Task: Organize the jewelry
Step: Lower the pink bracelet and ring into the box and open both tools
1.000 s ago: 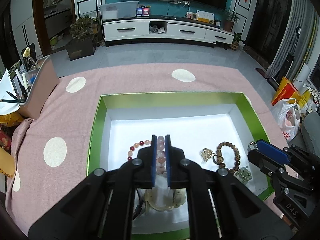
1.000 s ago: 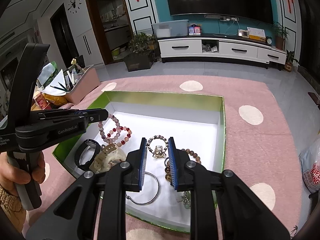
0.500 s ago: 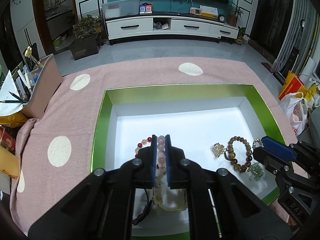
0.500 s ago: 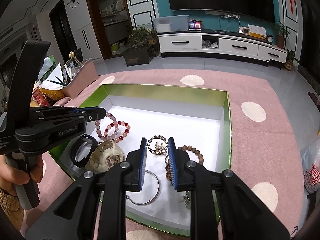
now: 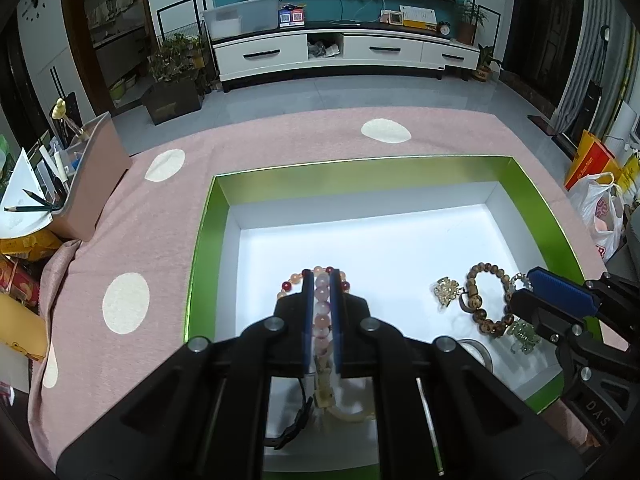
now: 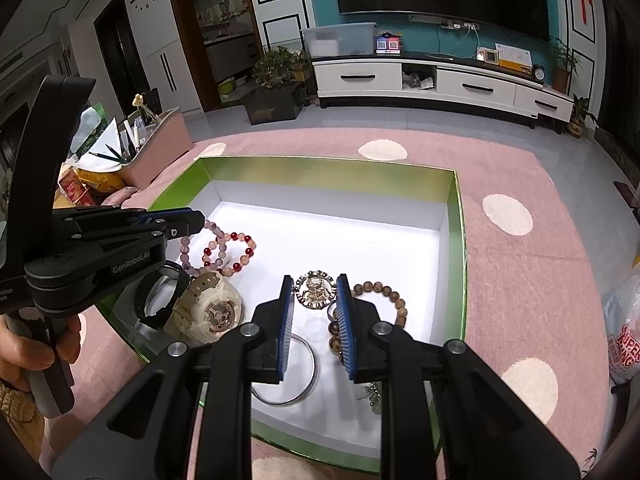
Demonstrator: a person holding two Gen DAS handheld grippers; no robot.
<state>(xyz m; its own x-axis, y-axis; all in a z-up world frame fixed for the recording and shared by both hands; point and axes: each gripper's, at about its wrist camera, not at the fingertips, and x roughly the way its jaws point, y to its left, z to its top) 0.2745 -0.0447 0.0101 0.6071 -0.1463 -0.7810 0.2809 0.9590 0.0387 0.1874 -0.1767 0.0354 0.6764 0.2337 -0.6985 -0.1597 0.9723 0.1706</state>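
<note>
A green-rimmed box [image 5: 360,168] [image 6: 328,168] with a white floor holds the jewelry. My left gripper [image 5: 321,276] [image 6: 192,220] is shut on a pale pink bead bracelet [image 5: 322,306] [image 6: 214,227] over the box's left side. A red and pink bead bracelet [image 6: 240,254] lies just under it. My right gripper [image 6: 315,280] [image 5: 560,292] hangs narrowly open, nothing between its pads. Beyond its tips lie a gold brooch [image 6: 316,290] [image 5: 448,290] and a brown wooden bead bracelet [image 6: 384,292] [image 5: 480,312].
A cream watch [image 6: 212,312], a black ring-shaped piece [image 6: 160,300], a silver bangle [image 6: 288,376] and a green charm [image 5: 524,336] also lie in the box. The box sits on a pink dotted cloth [image 6: 520,280]. A pink organiser [image 5: 92,184] stands left, a plastic bag [image 5: 600,216] right.
The left gripper has tipped slightly, so the box sits a little higher in its view; it still holds the bead bracelet. The right gripper has hardly moved.
</note>
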